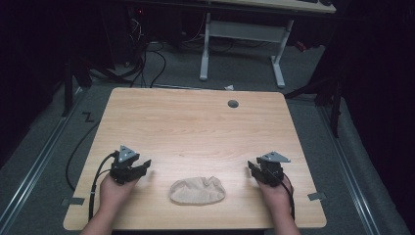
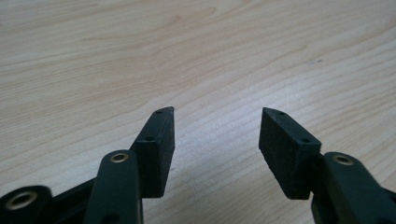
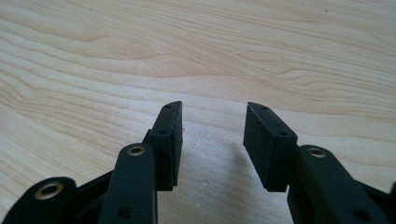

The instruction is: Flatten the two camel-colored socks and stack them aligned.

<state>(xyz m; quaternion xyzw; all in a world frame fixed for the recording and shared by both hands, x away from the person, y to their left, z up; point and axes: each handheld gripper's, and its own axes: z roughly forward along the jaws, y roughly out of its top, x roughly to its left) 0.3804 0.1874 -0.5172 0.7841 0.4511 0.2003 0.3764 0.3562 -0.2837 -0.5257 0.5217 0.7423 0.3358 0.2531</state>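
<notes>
A crumpled beige cloth (image 1: 197, 190) lies on the wooden table (image 1: 195, 127) near its front edge, midway between the two hands. My left gripper (image 1: 145, 165) rests low over the table to the cloth's left, a short gap away, its jaws open with only bare wood between the pads (image 2: 215, 114). My right gripper (image 1: 250, 167) sits to the cloth's right, also apart from it, jaws open and empty over bare wood (image 3: 213, 108). A hand holds each gripper from below, and a black cable (image 1: 94, 188) trails from the left one.
A small grey round grommet (image 1: 233, 104) is set in the table near its far edge. Beyond the table stand a white desk frame (image 1: 243, 36) and loose cables on grey floor. Metal rails (image 1: 29, 176) run along the table's sides.
</notes>
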